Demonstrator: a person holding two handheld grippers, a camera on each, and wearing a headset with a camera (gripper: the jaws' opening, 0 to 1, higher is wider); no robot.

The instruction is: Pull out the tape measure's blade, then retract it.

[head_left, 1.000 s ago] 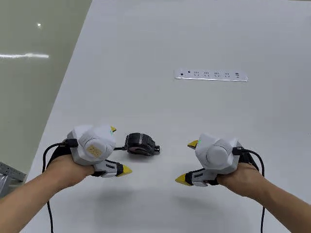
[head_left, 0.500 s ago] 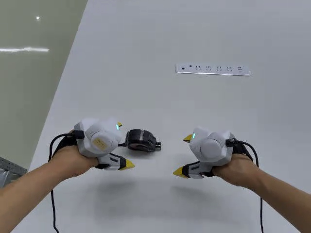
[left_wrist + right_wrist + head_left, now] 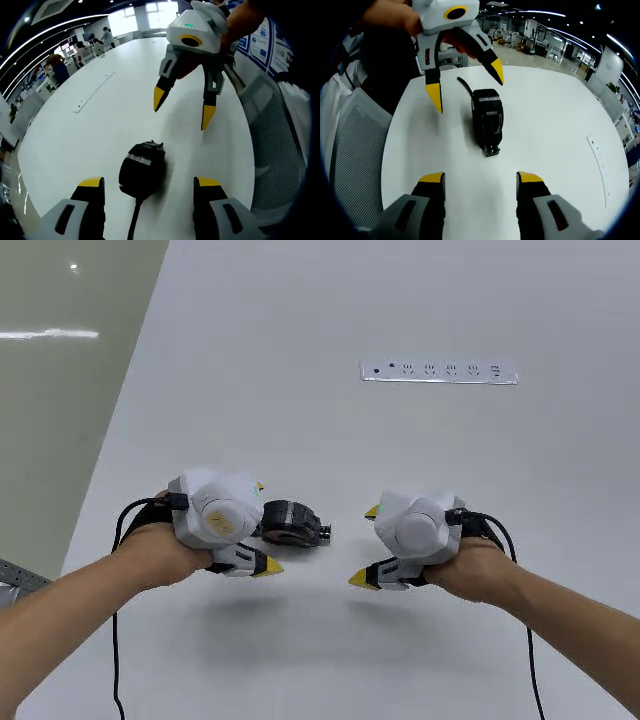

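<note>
head view: claws?
— left claw [image 3: 265, 526] and right claw [image 3: 365, 545] wide open, empty. tape measure [image 3: 292, 523] on the worktop [image 3: 330, 440] between the left tips, untouched; open room toward the power strip [image 3: 438, 371].

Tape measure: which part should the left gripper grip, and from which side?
Probably its two broad sides, coming from the strap end: the tape measure stands on edge, the left gripper open astride it, blade hook facing the right gripper.

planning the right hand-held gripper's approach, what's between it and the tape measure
Nothing: only bare white table lies between the right hand-held gripper and the tape measure, as the right gripper view shows.
</note>
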